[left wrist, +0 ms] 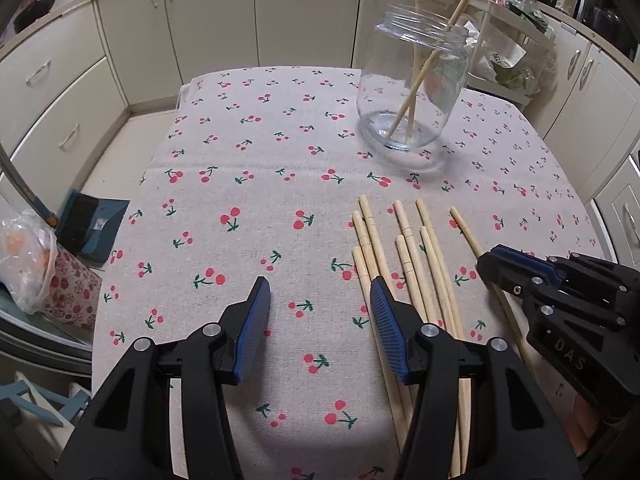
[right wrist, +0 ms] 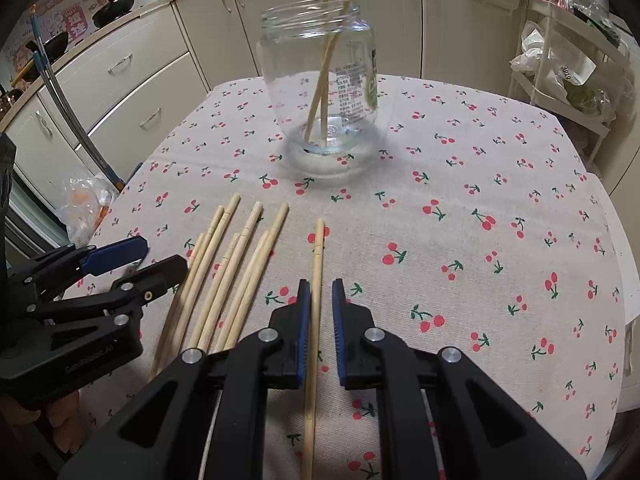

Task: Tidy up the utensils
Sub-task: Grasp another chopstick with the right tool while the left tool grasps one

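Straddling a single chopstick (right wrist: 317, 280) on the cherry-print cloth (right wrist: 460, 208), the right gripper (right wrist: 319, 308) has its blue pads nearly together. The left pad looks to be against the stick, but a sliver of cloth shows beside the right one, so I cannot be sure the grip is made. No earlier view is at hand to judge more.

The risk from here is a lopsided pinch. The stick lies flat and is thin, so if only one pad bears on it, it may roll aside or pivot as the gripper lifts. It runs well past the fingertips at both ends, so a hold away from its middle could let the far end droop and catch the jar's rim.

Just left of this gripper lies the loose bundle of chopsticks (right wrist: 224, 276), fanned out and close enough that a sideways drift could nudge them. Over them, and further left, the left gripper (left wrist: 316, 312) hovers half open and holds nothing; its right finger sits above the bundle's left edge.

Ahead of both tools, across a bare stretch of cloth, stands the glass jar (right wrist: 320, 80), upright, with two chopsticks (right wrist: 326, 60) already leaning crossed inside it. Those take up part of the mouth and could deflect a newcomer. Nothing lies between gripper and jar. Beyond are kitchen cabinets (right wrist: 132, 80).
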Action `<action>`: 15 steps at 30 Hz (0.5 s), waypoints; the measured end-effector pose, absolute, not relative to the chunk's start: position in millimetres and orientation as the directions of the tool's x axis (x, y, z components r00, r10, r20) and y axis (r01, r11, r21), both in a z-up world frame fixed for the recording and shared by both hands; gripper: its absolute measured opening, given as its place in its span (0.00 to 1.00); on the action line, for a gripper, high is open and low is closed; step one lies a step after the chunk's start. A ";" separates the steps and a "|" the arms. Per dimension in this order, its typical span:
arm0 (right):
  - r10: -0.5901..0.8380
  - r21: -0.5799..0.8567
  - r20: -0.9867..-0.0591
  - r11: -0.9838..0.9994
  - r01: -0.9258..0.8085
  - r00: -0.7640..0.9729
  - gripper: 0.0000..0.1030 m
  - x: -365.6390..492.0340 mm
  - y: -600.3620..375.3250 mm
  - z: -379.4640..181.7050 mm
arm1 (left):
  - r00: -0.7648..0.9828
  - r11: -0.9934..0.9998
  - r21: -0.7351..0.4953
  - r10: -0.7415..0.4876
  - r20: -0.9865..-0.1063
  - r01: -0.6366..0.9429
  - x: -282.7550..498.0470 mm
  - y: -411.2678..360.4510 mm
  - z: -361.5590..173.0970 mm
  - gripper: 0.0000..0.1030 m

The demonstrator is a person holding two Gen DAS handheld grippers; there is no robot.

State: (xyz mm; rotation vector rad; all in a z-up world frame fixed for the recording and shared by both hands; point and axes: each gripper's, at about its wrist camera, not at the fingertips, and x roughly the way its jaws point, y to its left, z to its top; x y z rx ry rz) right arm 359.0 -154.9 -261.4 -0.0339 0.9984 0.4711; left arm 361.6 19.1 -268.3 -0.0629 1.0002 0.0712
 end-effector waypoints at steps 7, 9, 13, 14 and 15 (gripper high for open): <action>0.387 0.211 -0.809 0.894 -0.396 0.443 0.12 361.3 -157.8 -261.7 | 0.519 0.995 0.006 0.057 -0.853 -0.099 364.1 12.4 -268.1 0.48; 0.392 0.219 -0.808 0.893 -0.394 0.440 0.12 361.7 -158.6 -261.9 | 0.514 0.995 -0.004 0.049 -0.856 -0.101 365.2 15.1 -268.8 0.49; 0.395 0.220 -0.805 0.891 -0.396 0.442 0.12 363.4 -158.9 -262.0 | 0.509 0.996 0.034 0.069 -0.858 -0.078 368.7 7.2 -270.6 0.47; 0.396 0.220 -0.805 0.891 -0.398 0.442 0.12 363.8 -159.2 -262.2 | 0.512 0.997 0.045 0.074 -0.856 -0.068 369.8 3.9 -271.2 0.46; 0.396 0.218 -0.804 0.890 -0.400 0.443 0.12 363.9 -159.2 -262.3 | 0.516 0.997 0.054 0.077 -0.853 -0.058 371.0 0.6 -271.5 0.41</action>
